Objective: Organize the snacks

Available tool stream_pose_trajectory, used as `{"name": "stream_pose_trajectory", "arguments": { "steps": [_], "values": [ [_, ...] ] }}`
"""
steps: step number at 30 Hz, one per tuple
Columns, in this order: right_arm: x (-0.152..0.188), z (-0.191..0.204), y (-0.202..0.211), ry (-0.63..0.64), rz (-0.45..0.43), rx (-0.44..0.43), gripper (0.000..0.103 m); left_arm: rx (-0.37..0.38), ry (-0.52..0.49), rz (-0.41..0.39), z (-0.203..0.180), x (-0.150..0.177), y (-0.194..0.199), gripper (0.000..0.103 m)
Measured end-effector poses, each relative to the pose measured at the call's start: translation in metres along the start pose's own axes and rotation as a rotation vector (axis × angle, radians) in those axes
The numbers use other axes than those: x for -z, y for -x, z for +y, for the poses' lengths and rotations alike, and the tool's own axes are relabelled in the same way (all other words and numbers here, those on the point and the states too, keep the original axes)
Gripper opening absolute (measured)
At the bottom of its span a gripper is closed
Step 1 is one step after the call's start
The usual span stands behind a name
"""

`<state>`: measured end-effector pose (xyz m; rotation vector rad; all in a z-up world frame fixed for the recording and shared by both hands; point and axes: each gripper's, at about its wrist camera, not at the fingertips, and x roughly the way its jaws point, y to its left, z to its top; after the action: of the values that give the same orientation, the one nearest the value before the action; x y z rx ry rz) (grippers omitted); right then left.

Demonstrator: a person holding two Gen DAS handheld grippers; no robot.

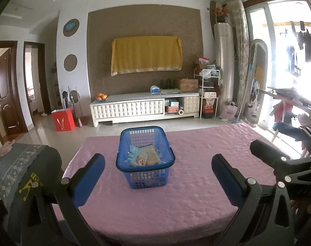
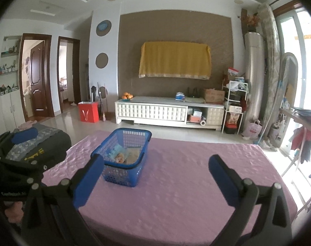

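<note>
Your blue perforated plastic basket point(image 1: 145, 156) sits at the centre of the left wrist view, on the table under its pink quilted cloth point(image 1: 196, 194), with the crinkly printed snack packets point(image 1: 144, 157) lying loose in its bottom. Both your left gripper point(image 1: 158, 176) and your right gripper point(image 2: 155, 177) have jaws spread wide, holding nothing, short of the basket. Expect the packets to be light, soft and slippery (film wrappers buckle under a hard pinch), so take them by a flat edge. The basket looks stiff and light; grip its thick rim point(image 2: 142, 143), not the lattice wall.
</note>
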<state>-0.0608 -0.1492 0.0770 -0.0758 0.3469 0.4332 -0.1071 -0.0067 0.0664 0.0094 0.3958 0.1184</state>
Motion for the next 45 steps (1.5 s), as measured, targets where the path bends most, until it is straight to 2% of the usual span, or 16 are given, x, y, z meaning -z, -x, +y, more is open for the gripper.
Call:
{"name": "stream_pose_trajectory", "arguments": {
  "steps": [45],
  "values": [
    [0.007, -0.001, 0.011, -0.004, 0.014, 0.013, 0.103, 0.021, 0.010, 0.009, -0.008, 0.010, 0.001, 0.103]
  ]
}}
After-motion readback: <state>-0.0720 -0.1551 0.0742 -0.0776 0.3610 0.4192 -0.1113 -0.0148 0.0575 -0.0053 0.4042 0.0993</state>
